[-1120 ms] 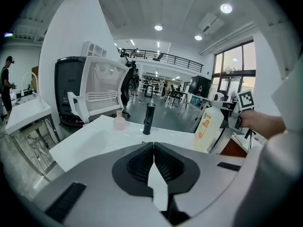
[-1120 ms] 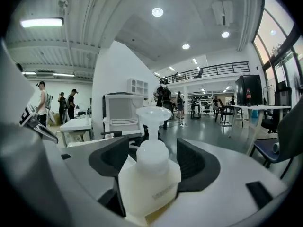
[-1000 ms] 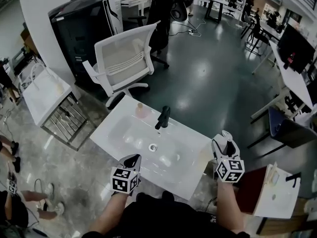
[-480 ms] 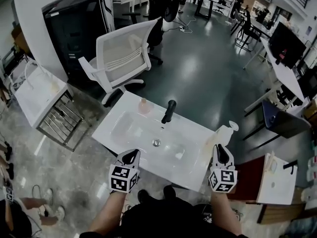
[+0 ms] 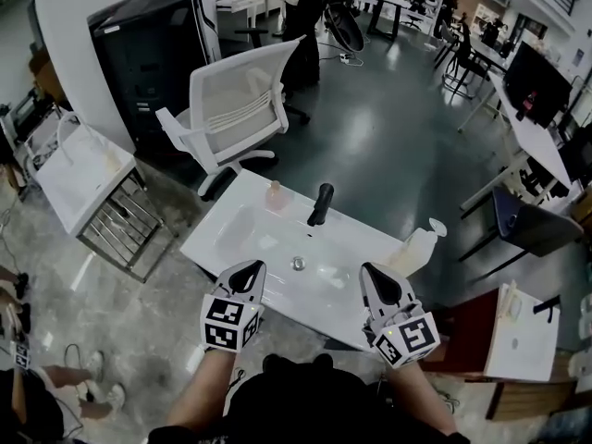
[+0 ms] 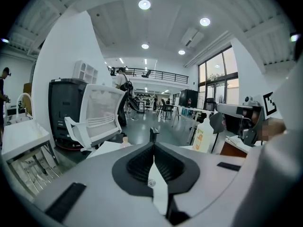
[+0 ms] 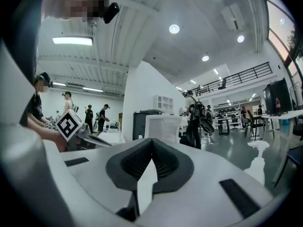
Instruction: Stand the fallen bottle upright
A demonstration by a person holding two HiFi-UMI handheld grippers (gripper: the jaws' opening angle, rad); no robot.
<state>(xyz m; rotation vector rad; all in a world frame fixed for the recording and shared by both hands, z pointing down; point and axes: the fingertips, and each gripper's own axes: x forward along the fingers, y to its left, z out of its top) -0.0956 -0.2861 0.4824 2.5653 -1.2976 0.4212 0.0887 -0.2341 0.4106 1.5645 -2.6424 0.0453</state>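
While the bottle [image 5: 418, 248] is seen upright at the far right corner of the basin top [image 5: 242, 213], nothing is held by either gripper.

The bottle's long axis is judged to be vertical, with the pump head uppermost, and this reading is borne out in both the head view and the left gripper view. It is placed far and to the right of the right gripper [image 5: 372, 276], which is the nearer of the two. The left gripper [image 5: 248, 274] is held well apart from it, over the near left edge. The right gripper's jaws have just been closing and are brought together on nothing. The left gripper's jaws are likewise pressed together and empty. The standing-up step is judged to be done.
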